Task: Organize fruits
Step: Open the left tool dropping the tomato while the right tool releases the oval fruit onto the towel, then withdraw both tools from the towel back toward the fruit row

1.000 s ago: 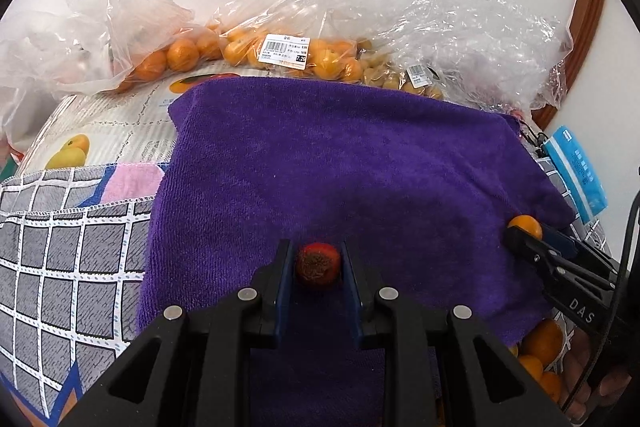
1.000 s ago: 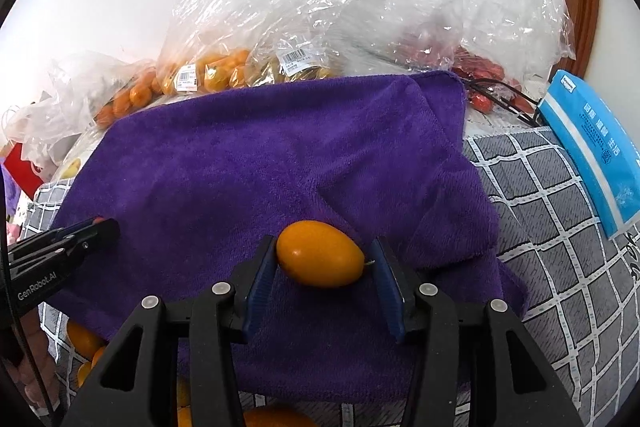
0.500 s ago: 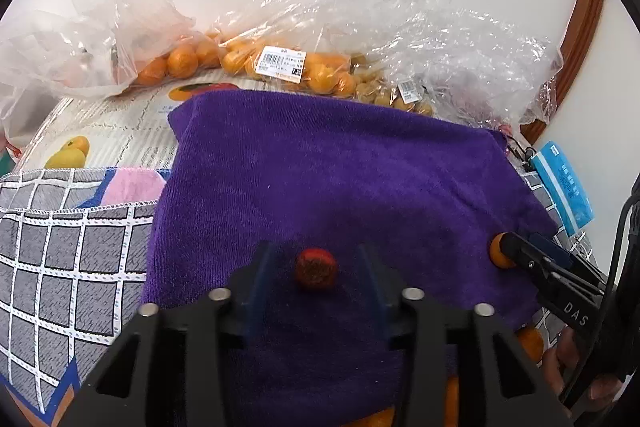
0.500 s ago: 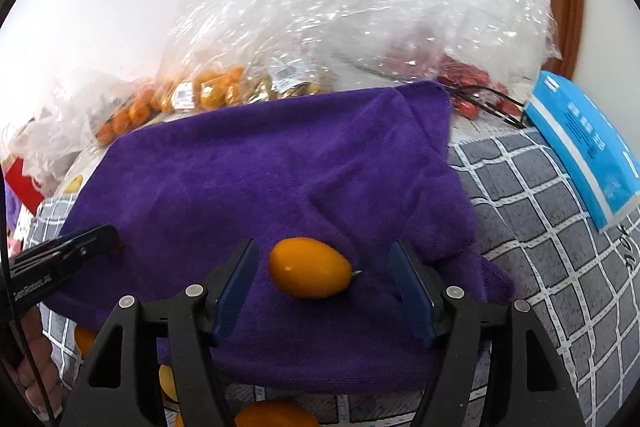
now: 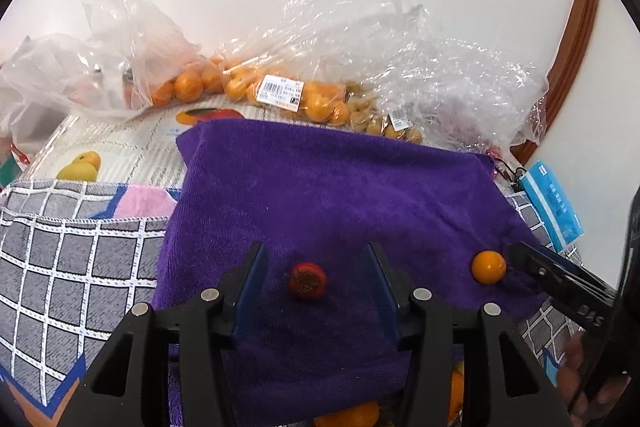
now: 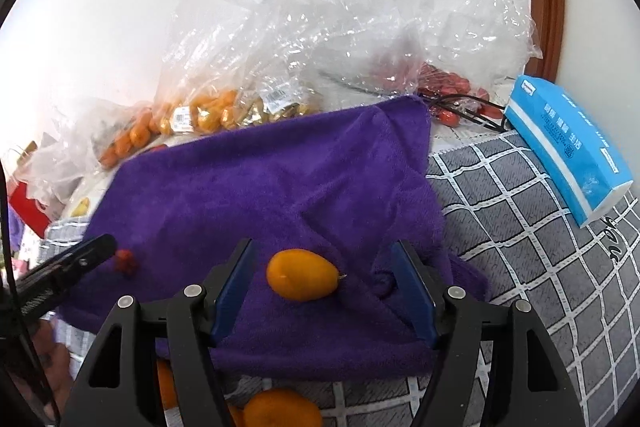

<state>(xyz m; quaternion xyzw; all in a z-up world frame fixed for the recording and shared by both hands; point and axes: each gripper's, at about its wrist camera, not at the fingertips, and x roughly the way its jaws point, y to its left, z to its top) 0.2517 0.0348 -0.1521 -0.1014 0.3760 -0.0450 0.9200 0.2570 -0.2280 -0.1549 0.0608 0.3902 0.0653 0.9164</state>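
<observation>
- Purple towel [image 5: 320, 195] covers the middle of the bench, over a grey checked cloth [image 5: 68, 259]; both loose fruits lie on its near part.
- Left tongs [image 5: 314, 281] are opening, their blue pads clear on either side of a small red fruit [image 5: 307, 280] that rests on the towel, held by nothing.
- Right tongs [image 6: 322, 277] stand wide around an orange fruit [image 6: 302, 279] lying near the towel's right edge; no pad touches it.
- Step in hand, as I judge it: both fruits are set down and let go.
- Next move likely calls for drawing each pair of tongs straight back and up without nudging a fruit, since the orange one could roll, then going for more fruit at the near edge of the bench.
- Left view alone shows the red fruit's rough, dark top, plus printed fruit pictures on a mat [image 5: 120, 143] by the far left.
- Right view alone shows the orange fruit's egg shape and tiny stem, red fruits in a clear bag [image 6: 452, 87] at the far right corner, a blue pack [image 6: 568, 147] in full, and more orange fruits [image 6: 280, 409] at the near edge.
- Bags of orange fruit [image 5: 280, 95] along the far edge appear in both.
</observation>
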